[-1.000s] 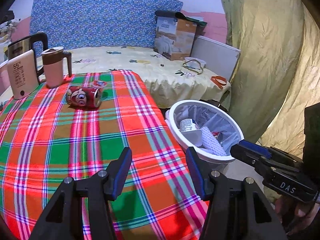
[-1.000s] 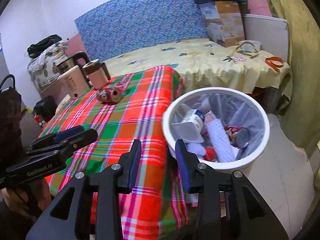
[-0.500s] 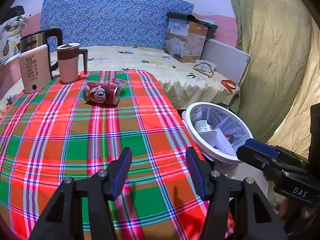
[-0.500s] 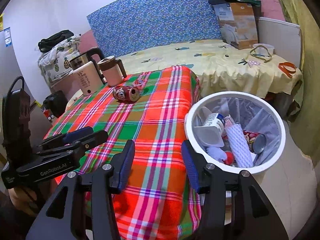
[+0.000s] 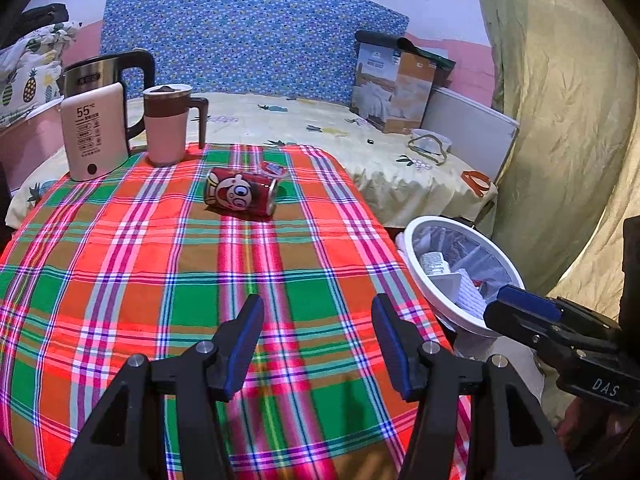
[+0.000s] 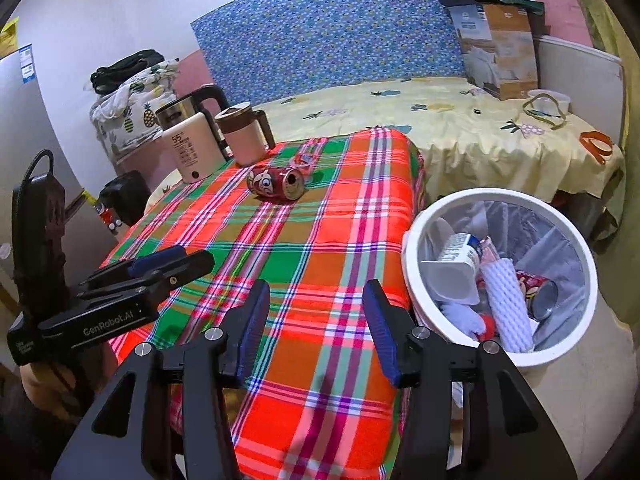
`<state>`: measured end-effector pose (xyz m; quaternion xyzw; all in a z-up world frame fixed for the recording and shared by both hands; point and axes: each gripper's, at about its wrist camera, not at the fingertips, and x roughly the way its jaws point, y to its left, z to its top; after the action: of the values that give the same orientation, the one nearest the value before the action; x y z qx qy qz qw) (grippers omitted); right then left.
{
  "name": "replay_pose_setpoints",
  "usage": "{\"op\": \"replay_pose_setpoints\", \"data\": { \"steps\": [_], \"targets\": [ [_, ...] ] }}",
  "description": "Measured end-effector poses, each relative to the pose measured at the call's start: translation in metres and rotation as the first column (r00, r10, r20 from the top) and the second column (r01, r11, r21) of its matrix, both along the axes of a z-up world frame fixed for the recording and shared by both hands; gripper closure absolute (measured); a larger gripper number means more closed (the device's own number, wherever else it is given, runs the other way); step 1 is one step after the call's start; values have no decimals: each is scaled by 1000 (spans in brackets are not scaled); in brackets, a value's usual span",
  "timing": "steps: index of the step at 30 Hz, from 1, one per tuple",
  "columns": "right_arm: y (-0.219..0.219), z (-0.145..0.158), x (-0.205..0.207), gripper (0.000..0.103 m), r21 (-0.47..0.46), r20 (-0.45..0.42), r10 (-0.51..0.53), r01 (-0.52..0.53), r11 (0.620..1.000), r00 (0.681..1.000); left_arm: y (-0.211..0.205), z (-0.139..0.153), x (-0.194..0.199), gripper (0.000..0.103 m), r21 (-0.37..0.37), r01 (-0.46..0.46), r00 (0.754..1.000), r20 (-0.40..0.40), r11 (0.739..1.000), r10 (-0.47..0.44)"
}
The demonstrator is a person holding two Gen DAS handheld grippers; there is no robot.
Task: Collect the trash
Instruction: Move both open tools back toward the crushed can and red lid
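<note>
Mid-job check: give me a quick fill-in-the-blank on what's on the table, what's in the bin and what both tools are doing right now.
1. The red can on the plaid tablecloth lies on its ____.
2. The white bin stands beside the table and already holds a white ____ sleeve.
3. The left tool and the right tool are both open and hold ____.
4. The pink mug stands next to the ____.

Missing words: side; foam net; nothing; kettle
</note>
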<state>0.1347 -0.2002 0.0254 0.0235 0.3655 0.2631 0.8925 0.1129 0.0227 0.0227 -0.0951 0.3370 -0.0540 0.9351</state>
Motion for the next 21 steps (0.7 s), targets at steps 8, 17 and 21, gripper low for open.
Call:
{"op": "replay_pose_setpoints", "data": {
  "steps": [8,17,21],
  "targets": [
    [11,-5,13,52,-16,-43,20,-20,1000,999,19,1,8,45,6,-33,999,0,999,33],
    [26,0,36,52,1,-64,22,-22,1000,998,37,5,29,45,5,-34,999,4,999,34],
    [35,1,51,52,8,-65,26,-26,1000,998,43,6,44,45,10,-33,999,3,999,33]
  ]
}}
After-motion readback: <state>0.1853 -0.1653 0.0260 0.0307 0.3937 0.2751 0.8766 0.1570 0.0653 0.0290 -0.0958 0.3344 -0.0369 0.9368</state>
